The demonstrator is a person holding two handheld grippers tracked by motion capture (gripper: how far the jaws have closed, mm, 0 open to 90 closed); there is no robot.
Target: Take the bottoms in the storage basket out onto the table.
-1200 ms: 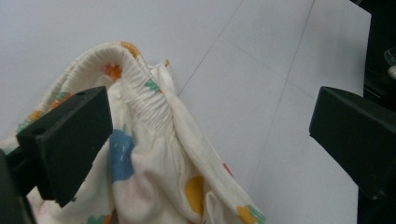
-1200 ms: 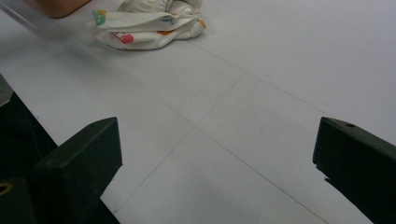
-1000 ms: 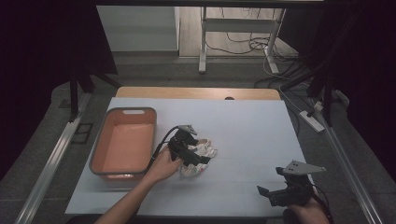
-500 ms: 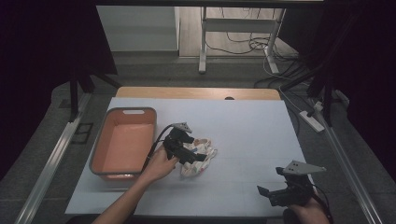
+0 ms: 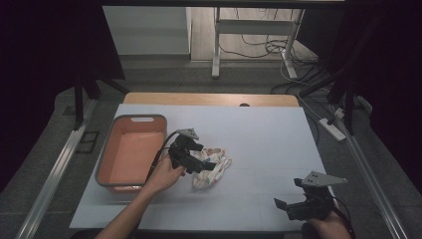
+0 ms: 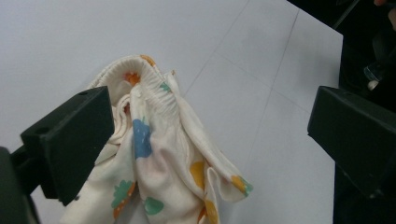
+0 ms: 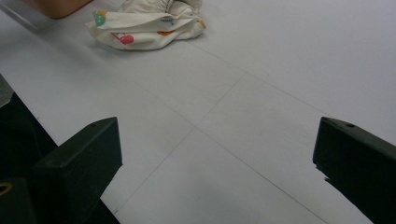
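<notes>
Okay, printed cloth (image 5: pixel 211 167) lies crumpled mid-table, just right of the orange bin (image 5: pixel 130 152). My left gripper (image 6: pixel 210 140) sits over it, jaws wide apart, one touching the fabric, nothing clamped. My right gripper (image 5: pixel 301 206) is well apart near the table's (image 5: pixel 268 134) front edge, jaws wide, empty.

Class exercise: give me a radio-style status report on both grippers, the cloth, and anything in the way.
Left gripper open over cloth, jaws astride it. Right gripper open, idle near table's front edge. Cloth crumpled on table, beside tub. Nothing in the way.
</notes>
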